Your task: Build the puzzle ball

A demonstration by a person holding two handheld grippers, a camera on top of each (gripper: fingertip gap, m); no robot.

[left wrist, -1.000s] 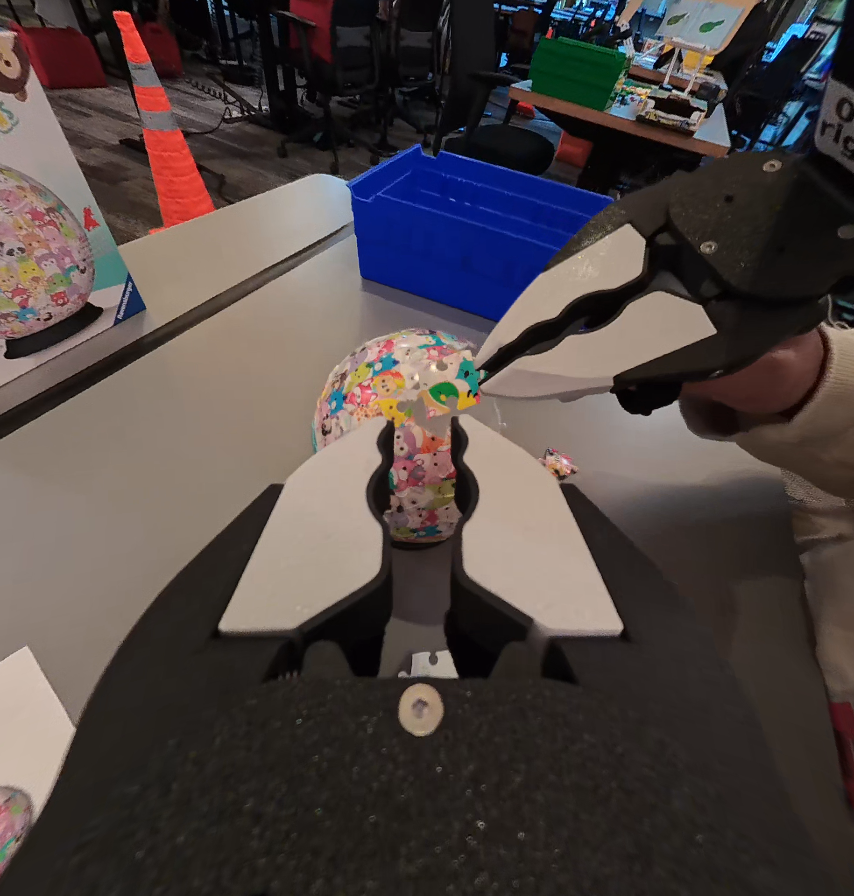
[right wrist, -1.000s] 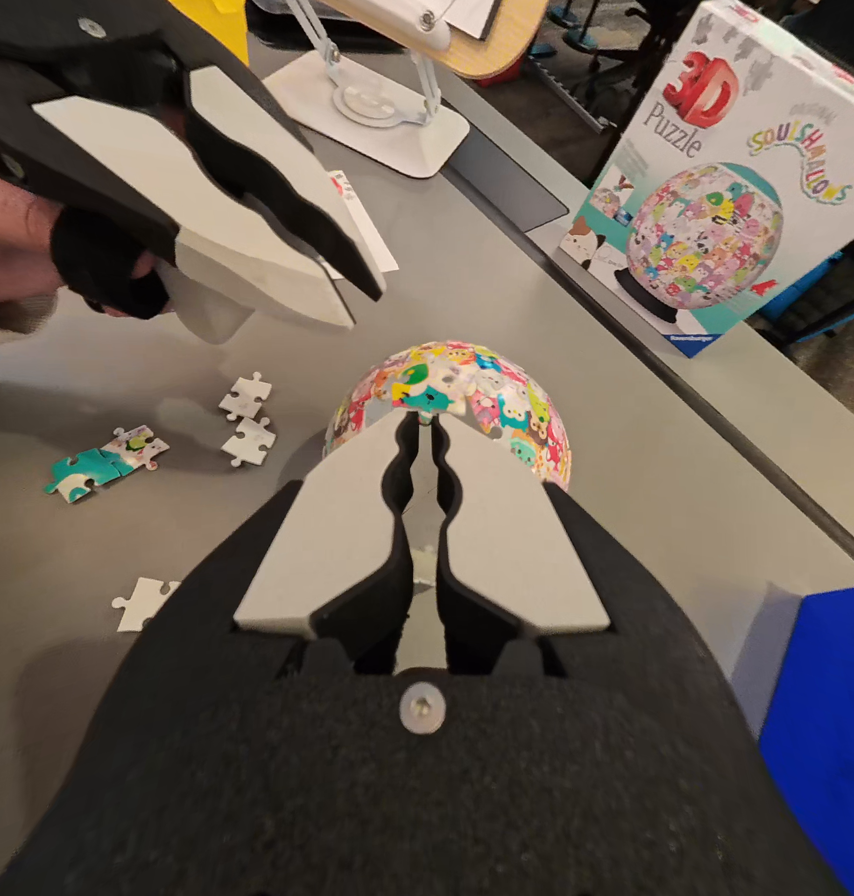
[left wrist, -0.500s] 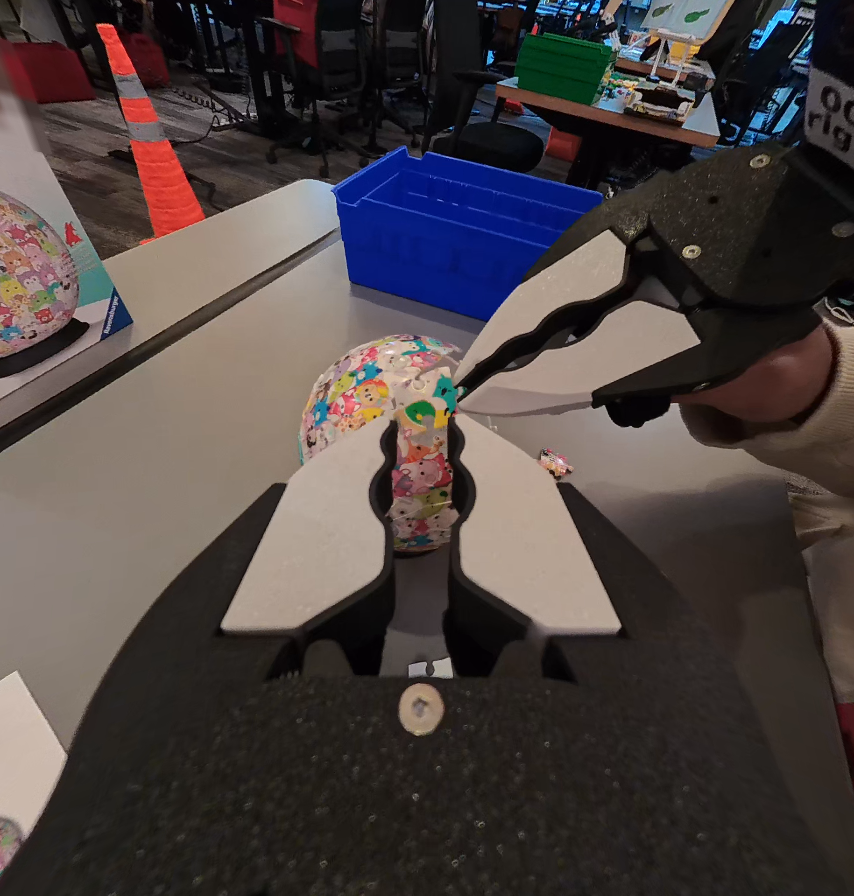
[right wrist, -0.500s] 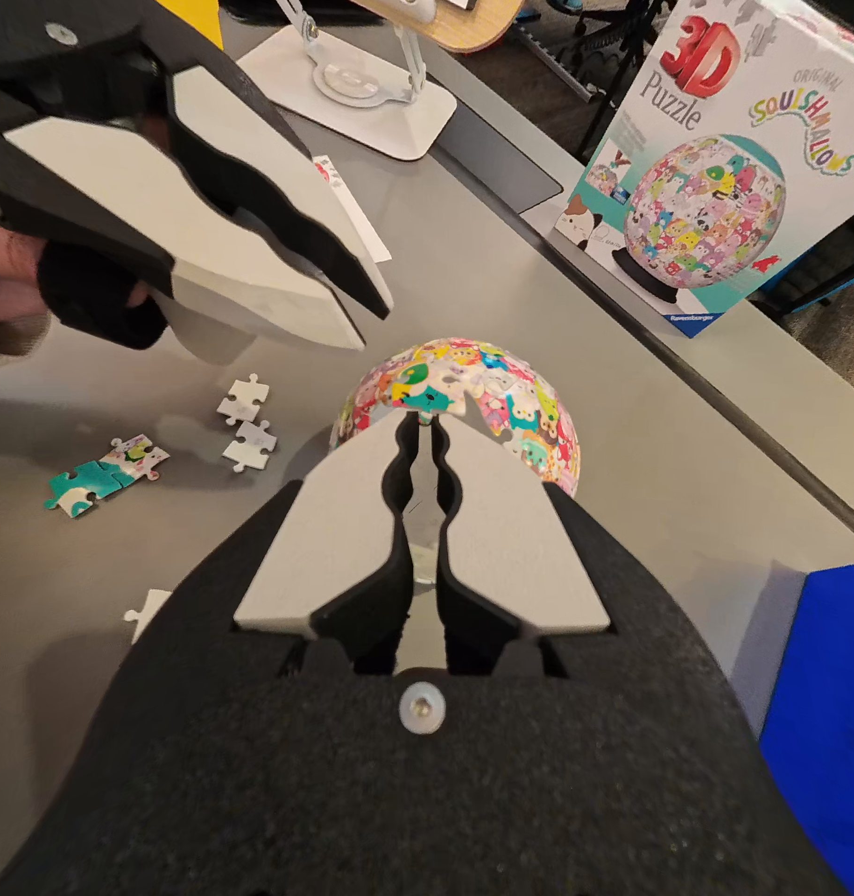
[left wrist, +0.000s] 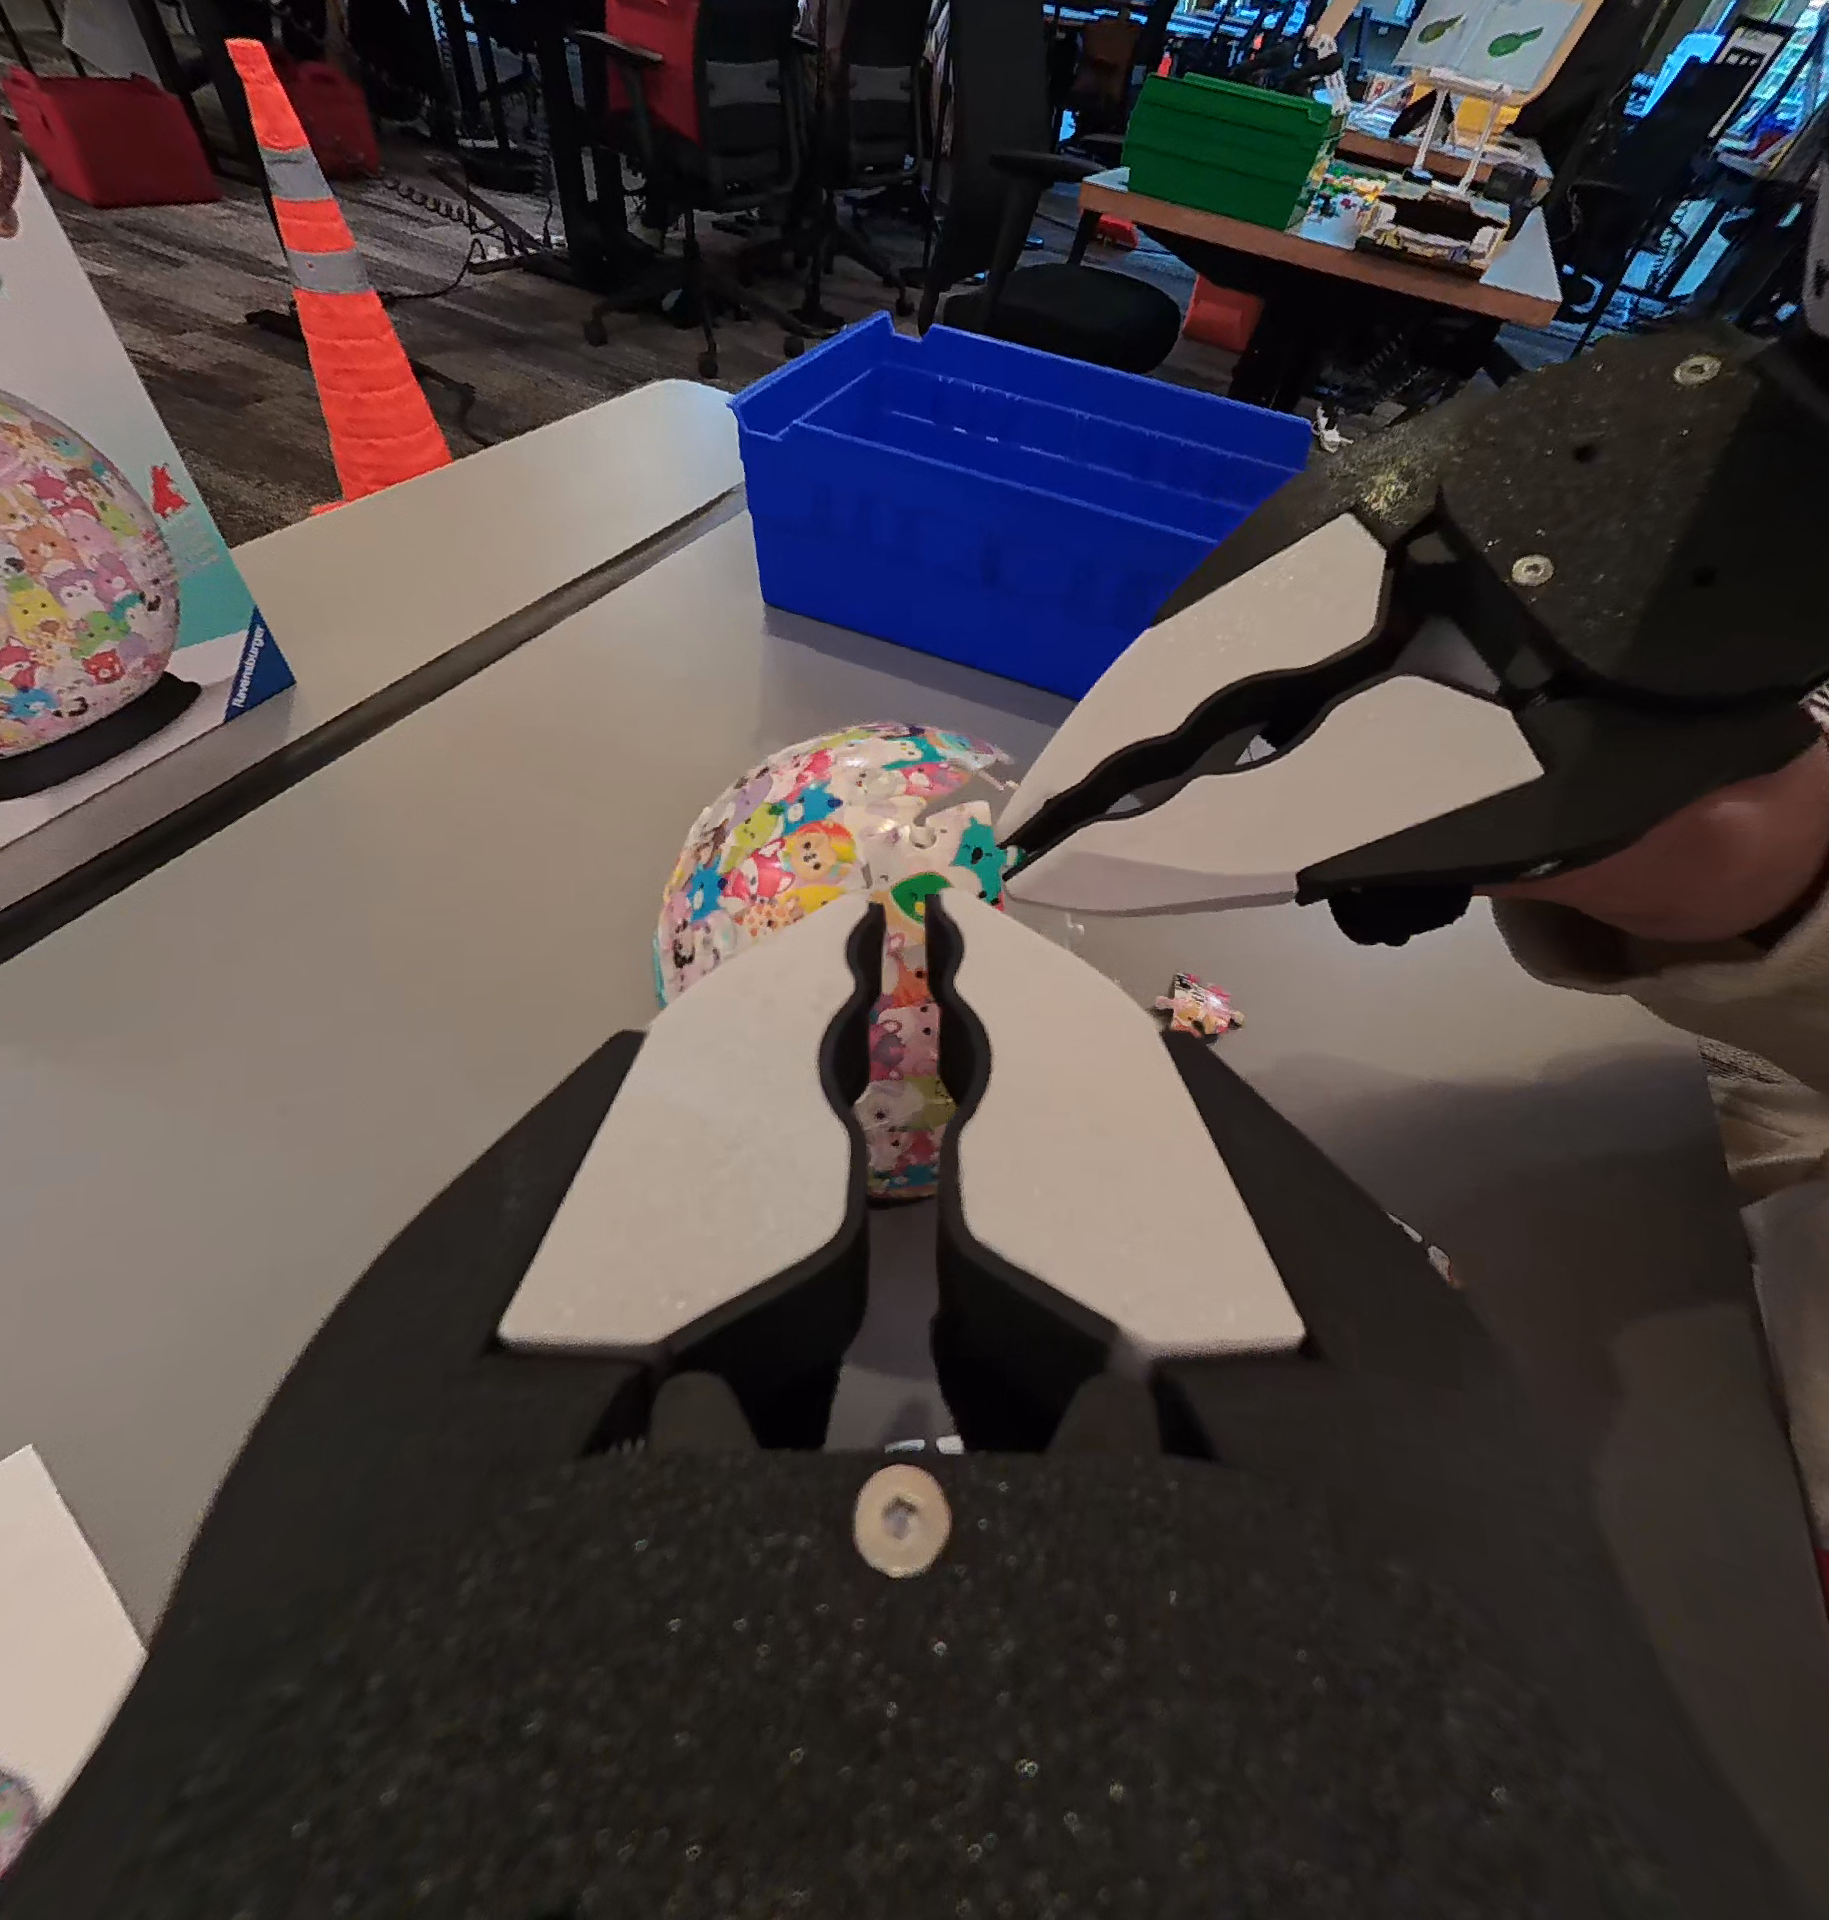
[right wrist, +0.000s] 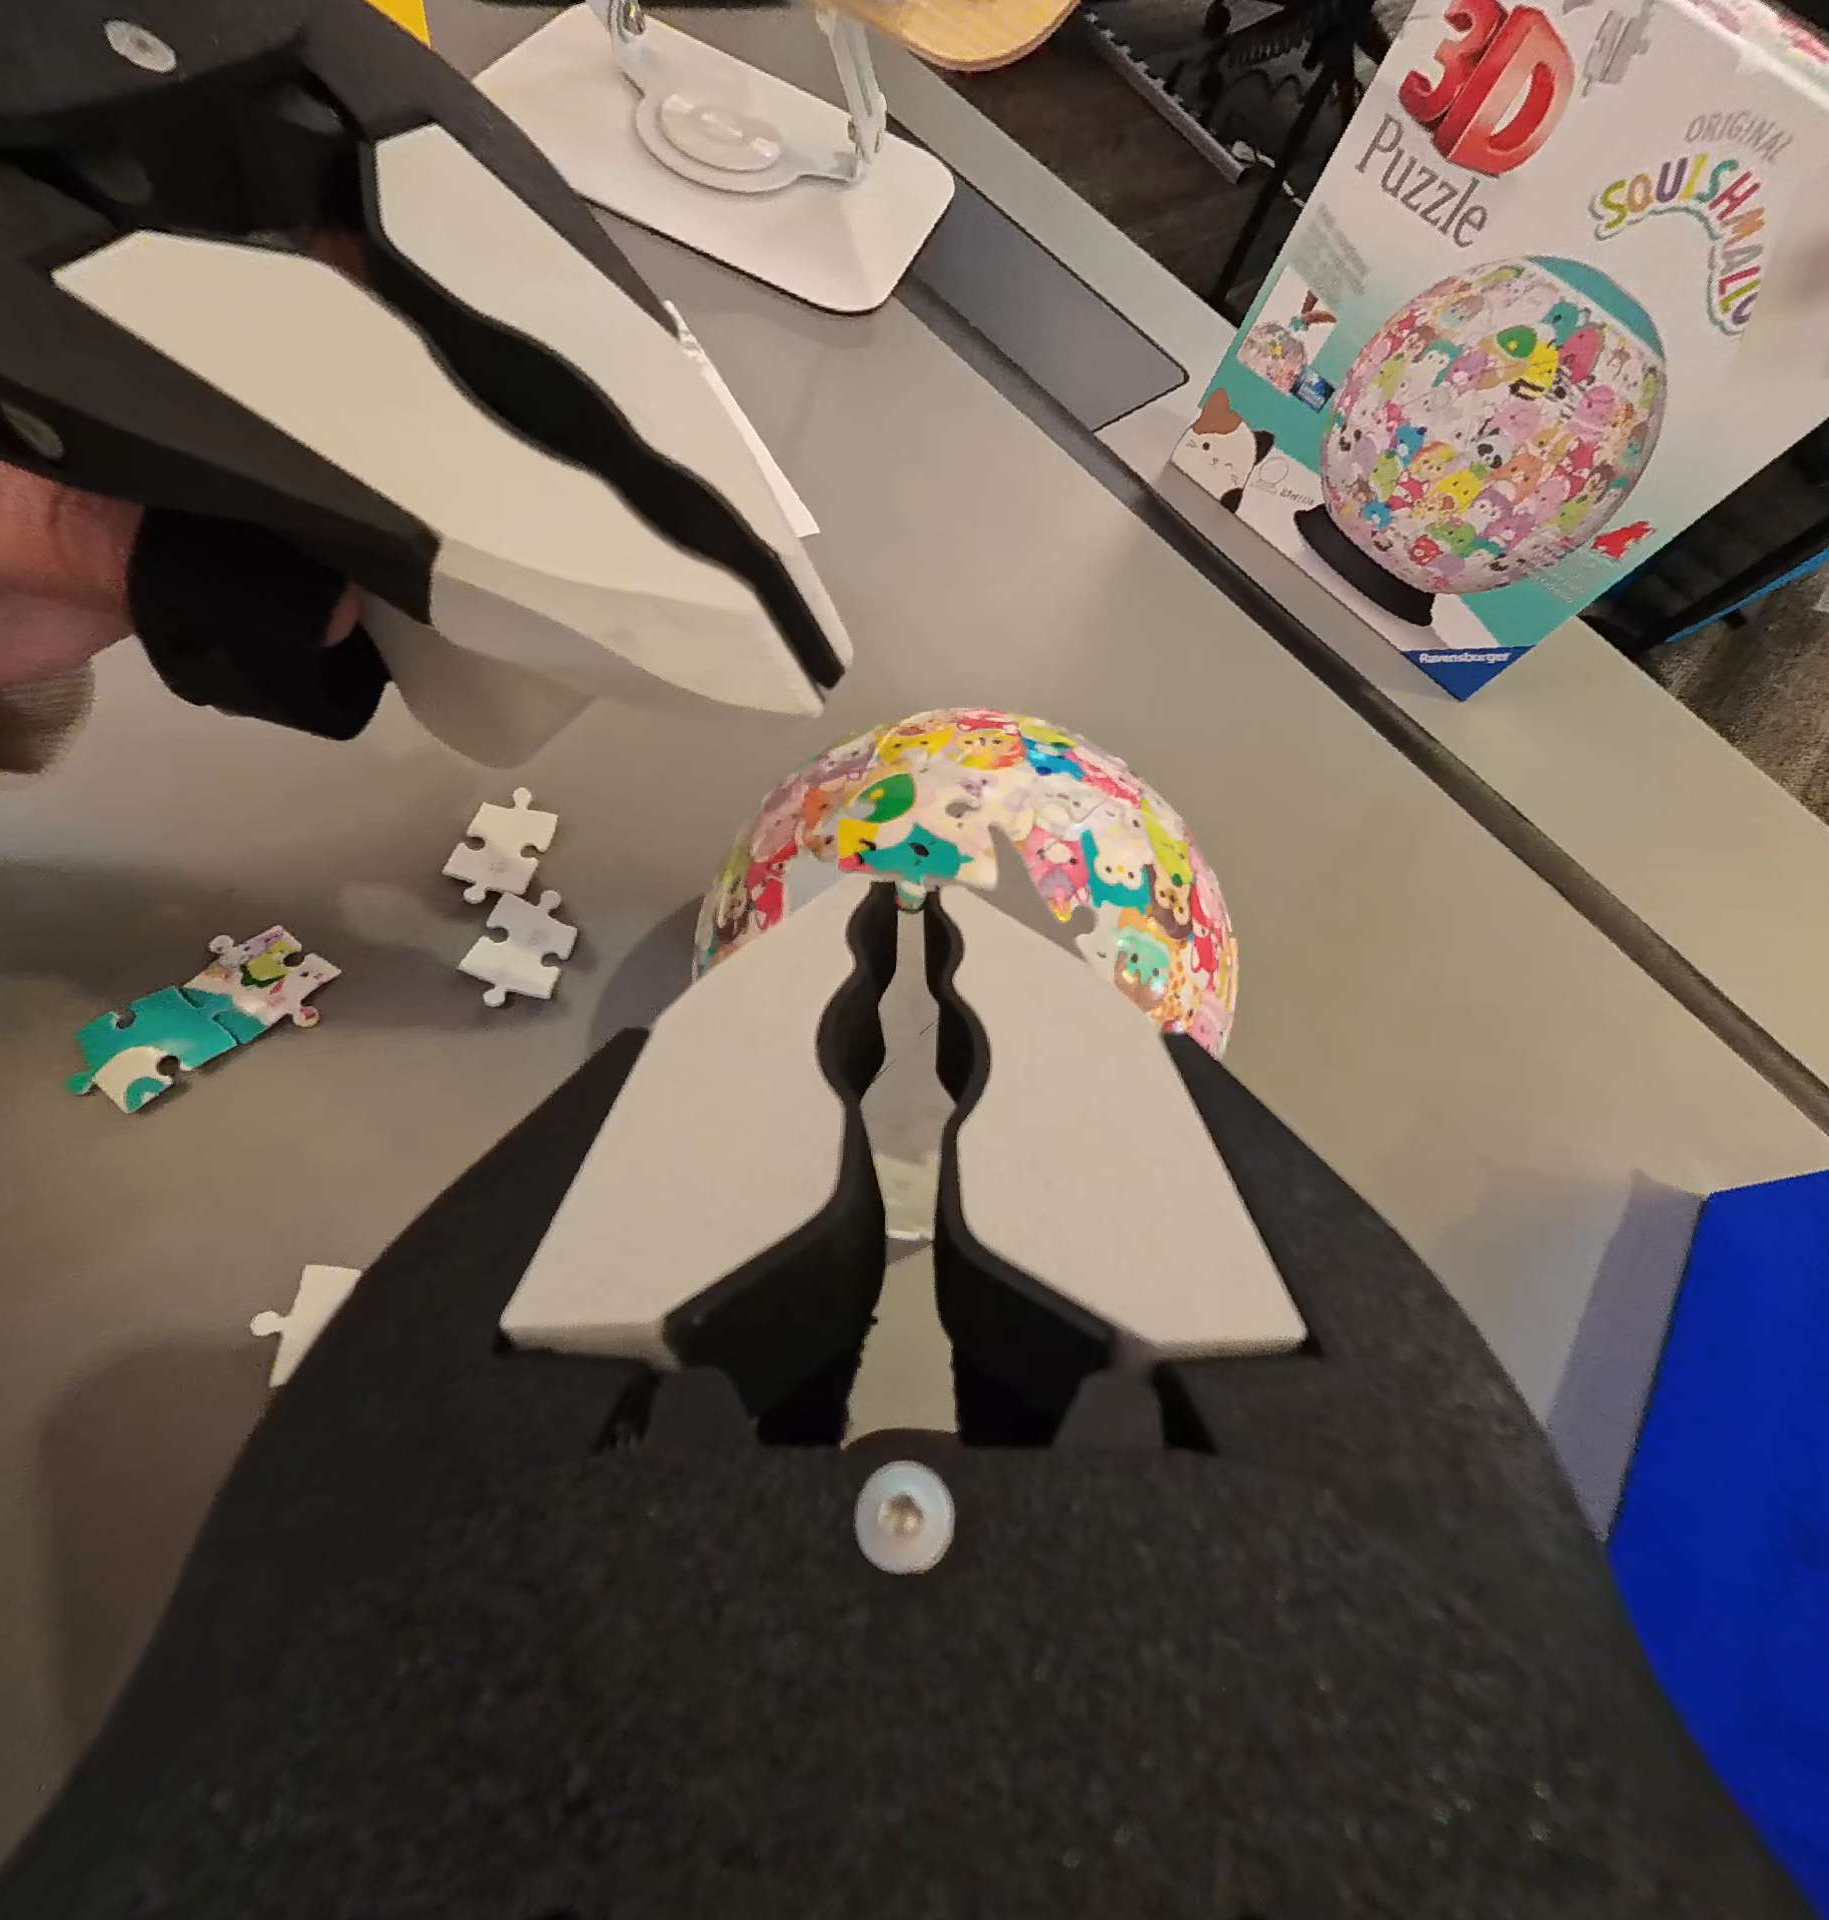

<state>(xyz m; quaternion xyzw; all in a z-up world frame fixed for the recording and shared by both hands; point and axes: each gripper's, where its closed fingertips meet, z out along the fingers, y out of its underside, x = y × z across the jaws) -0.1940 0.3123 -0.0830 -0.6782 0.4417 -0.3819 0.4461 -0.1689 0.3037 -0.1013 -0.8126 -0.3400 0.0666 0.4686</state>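
Both grippers — closed at ball (right wrist: 1097, 831).

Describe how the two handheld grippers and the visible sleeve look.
Both the left gripper and right gripper have speckled black bodies, a silver screw at centre, and light grey fingers with wavy black inner edges. The right one carries a white label. The sleeve is cream knit.

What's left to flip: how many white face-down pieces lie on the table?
3. Two white pieces lie together left of the puzzle ball; a third pokes out beside the right gripper's body. More may be hidden.
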